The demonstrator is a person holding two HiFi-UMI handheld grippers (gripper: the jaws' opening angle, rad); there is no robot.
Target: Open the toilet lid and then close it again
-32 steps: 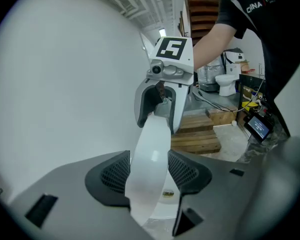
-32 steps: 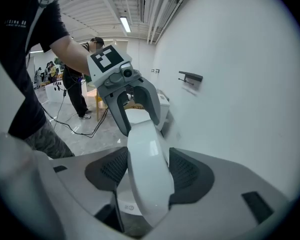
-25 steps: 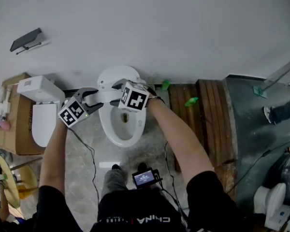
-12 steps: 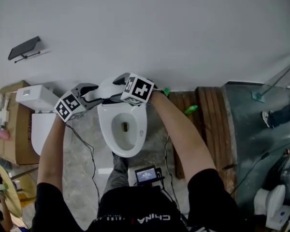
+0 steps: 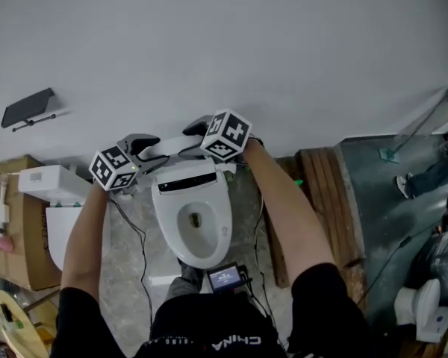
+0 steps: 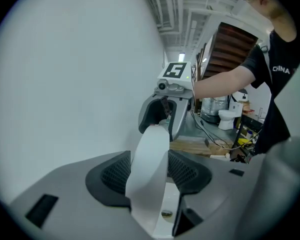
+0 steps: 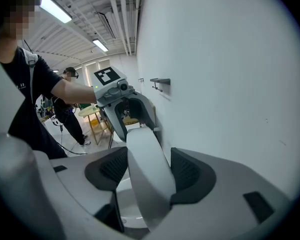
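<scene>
"Between the pads of my left claw (image 6: pixel 149 170) stands the toilet lid (image 5: pixel 173 146), edge-on, with both pads pressed to its faces. Across from it, my right claw (image 7: pixel 146 171) is clamped on the opposite side rim in the same way." – operator

"Where does the lid sit relative to the claws?" – reader

"It spans the gap from one claw to the other. Below both claws lies the bowl (image 5: pixel 164 222), uncovered. Just beyond the claws is the wall (image 5: pixel 209 51). I judge the lid close to upright, so the opening half of the task looks nearly complete." – operator

"How should this step be carried out well?" – reader

"By my reading, three points matter. First, both claws should keep level with each other, so the lid turns about its hinge without twisting. Second, the claws should follow the hinge's arc rather than pull the lid straight toward the wall. Third, the last part of the swing should be slow, since the outer fingers of both claws are near the wall and could be pinched behind the lid. Neither claw should let go until the lid leans on its own." – operator
</scene>
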